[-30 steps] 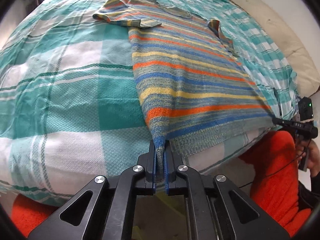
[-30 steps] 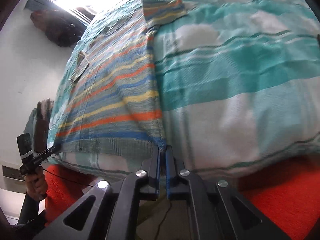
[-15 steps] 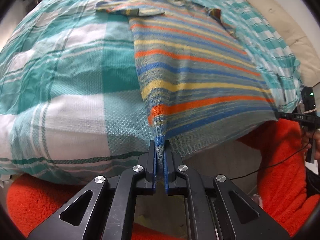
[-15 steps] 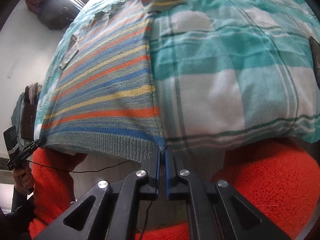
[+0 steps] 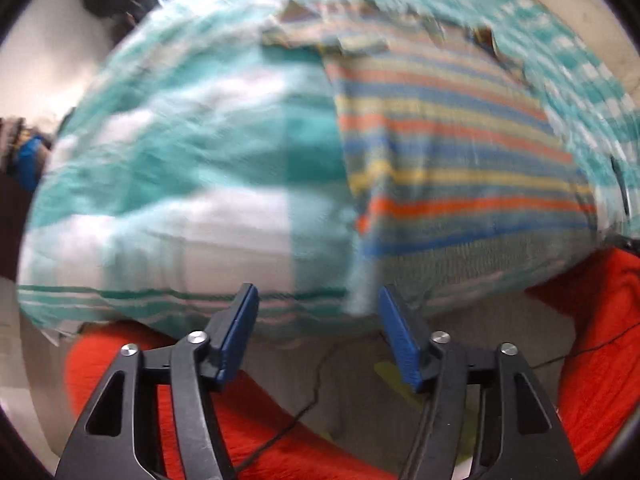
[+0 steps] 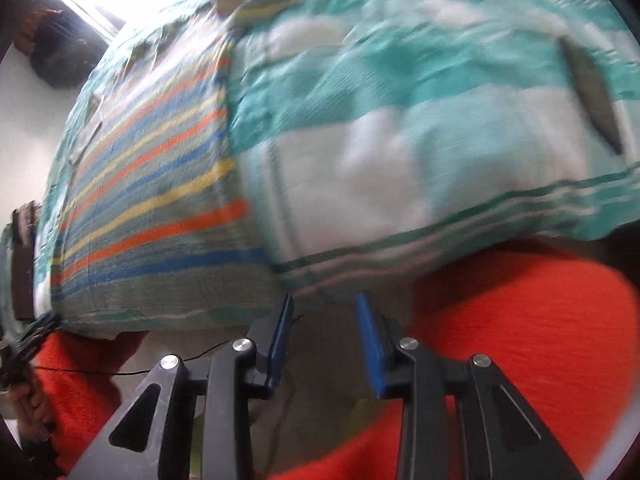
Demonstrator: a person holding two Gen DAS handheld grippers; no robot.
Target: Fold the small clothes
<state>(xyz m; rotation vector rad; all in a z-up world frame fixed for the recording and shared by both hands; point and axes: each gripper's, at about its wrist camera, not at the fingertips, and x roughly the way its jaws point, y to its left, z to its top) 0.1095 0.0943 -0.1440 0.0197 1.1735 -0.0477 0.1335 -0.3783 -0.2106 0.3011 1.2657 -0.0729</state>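
A striped knit shirt point(image 5: 452, 152) in orange, blue, yellow and grey lies flat on the bed, its ribbed hem hanging over the near edge. It also shows in the right wrist view point(image 6: 152, 208). My left gripper point(image 5: 316, 302) is open and empty, just below and left of the hem's left corner. My right gripper point(image 6: 324, 304) is open and empty, just below and right of the hem's right corner. Both views are blurred by motion.
The bed carries a teal and white checked cover point(image 5: 180, 184), also in the right wrist view point(image 6: 420, 160). A dark flat object point(image 6: 592, 92) lies on the cover at the right. An orange fleece point(image 6: 520, 340) fills the space below the bed edge.
Both grippers have opened and let go of the shirt's hem corners. The hem now hangs on the bed's near edge and both grippers have drawn back a little.
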